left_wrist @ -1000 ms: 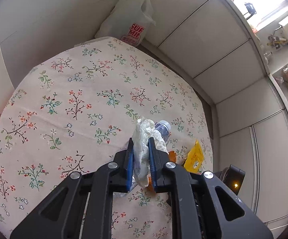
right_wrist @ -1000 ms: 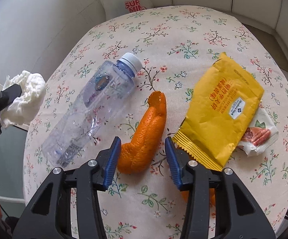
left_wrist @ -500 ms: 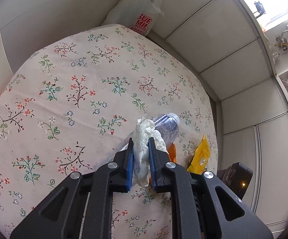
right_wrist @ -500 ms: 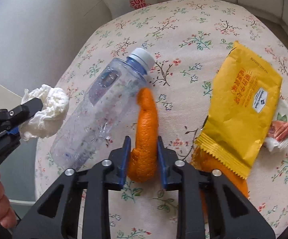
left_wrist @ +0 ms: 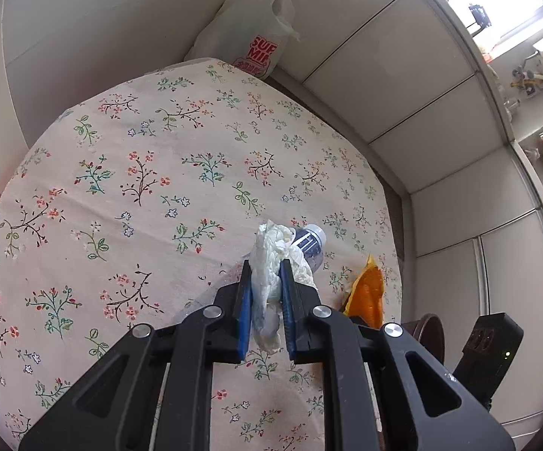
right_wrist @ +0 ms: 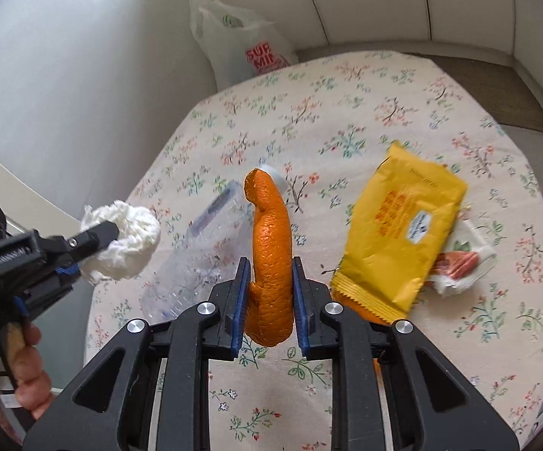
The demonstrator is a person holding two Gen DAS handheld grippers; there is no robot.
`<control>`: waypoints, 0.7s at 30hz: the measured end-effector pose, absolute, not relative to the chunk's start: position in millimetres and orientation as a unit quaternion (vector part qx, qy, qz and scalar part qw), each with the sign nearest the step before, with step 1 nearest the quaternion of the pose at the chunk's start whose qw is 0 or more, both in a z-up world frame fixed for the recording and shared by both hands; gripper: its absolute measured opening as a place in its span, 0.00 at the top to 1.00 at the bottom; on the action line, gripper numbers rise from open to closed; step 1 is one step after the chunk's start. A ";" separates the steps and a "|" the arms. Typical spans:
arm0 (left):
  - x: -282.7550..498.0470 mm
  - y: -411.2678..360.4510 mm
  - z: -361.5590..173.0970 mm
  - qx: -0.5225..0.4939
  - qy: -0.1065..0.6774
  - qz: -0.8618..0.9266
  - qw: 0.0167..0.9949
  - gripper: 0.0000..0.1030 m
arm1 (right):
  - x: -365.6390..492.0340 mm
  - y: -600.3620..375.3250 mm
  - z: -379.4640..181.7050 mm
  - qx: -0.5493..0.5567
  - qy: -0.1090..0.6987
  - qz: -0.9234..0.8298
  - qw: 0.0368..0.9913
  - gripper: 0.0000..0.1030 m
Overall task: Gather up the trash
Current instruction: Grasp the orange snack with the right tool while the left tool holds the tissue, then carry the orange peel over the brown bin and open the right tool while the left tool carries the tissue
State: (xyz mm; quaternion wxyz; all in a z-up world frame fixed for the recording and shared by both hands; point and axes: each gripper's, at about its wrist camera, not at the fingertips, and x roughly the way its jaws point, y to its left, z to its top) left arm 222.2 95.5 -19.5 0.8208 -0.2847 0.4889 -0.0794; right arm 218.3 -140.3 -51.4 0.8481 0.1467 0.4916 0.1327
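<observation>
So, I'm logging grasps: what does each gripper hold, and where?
Left gripper pinches the crumpled white tissue at its lower part; right gripper clamps the orange peel near its lower end.

The plastic bottle (right_wrist: 196,259) lies partly hidden behind the orange peel (right_wrist: 271,259) — its cap barely shows; beside the yellow packet (right_wrist: 399,240), the small wrapper (right_wrist: 463,263) is half covered, print unreadable

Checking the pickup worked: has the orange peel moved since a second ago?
Yes. The orange peel, clamped in the right gripper, has lifted off the floral tablecloth and now overlaps the plastic bottle.
</observation>
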 end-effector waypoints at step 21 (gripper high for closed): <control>193.7 -11.4 10.8 -0.249 0.475 -0.151 0.831 0.86 | 158.3 -286.6 4.8 0.202 0.414 0.040 0.887 0.80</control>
